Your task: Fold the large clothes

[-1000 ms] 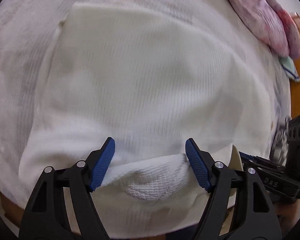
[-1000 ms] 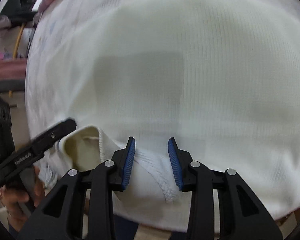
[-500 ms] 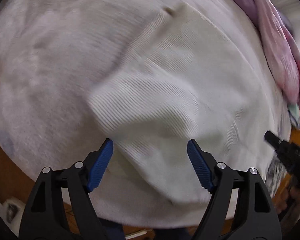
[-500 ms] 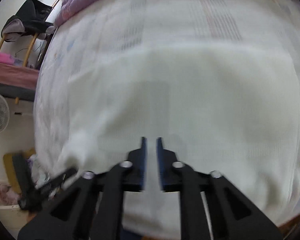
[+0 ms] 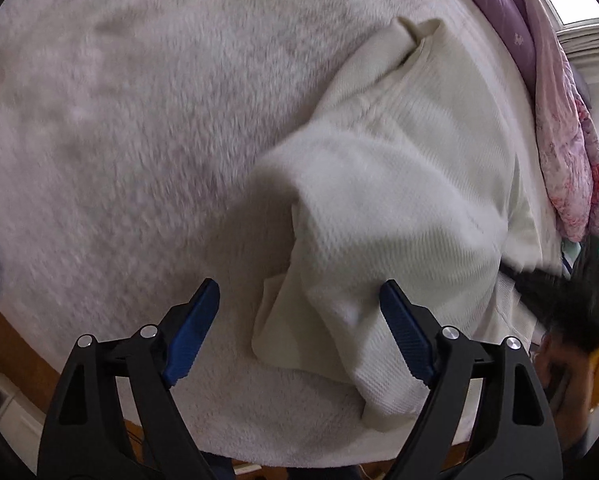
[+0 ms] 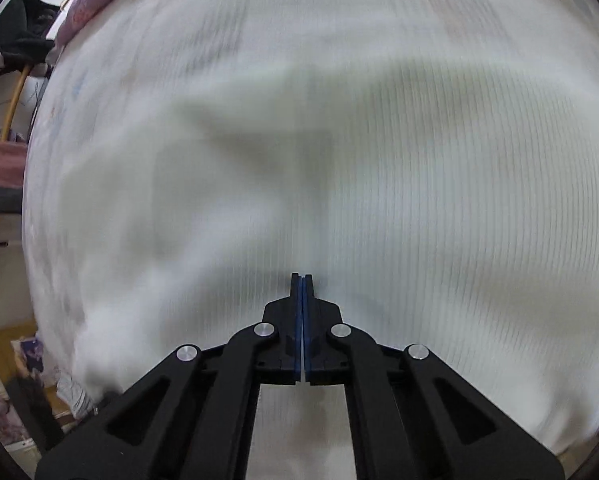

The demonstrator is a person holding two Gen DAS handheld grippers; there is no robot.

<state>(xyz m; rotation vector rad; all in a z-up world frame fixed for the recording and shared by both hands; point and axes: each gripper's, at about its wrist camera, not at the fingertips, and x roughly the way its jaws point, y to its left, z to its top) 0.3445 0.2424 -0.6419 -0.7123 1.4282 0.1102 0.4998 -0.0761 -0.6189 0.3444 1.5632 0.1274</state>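
Observation:
A cream ribbed knit garment (image 5: 399, 200) lies folded on a white fuzzy bed cover (image 5: 119, 120), with one bunched sleeve end reaching toward me. My left gripper (image 5: 299, 328) is open and empty, its blue pads either side of that sleeve end, above it. In the right wrist view the same garment (image 6: 419, 200) fills the frame, blurred by motion. My right gripper (image 6: 301, 280) is shut with its pads together and nothing visibly between them, held over the garment.
A purple and pink quilt (image 5: 559, 128) is heaped along the far right of the bed. The bed's near edge and wooden floor (image 5: 3, 320) show at lower left. A chair with dark clothes (image 6: 15, 32) stands at the upper left of the right wrist view.
Both grippers let go of the garment's edge and pulled back. The left swung left and stayed open. The right closed fully. The folded part now lies on the bed.

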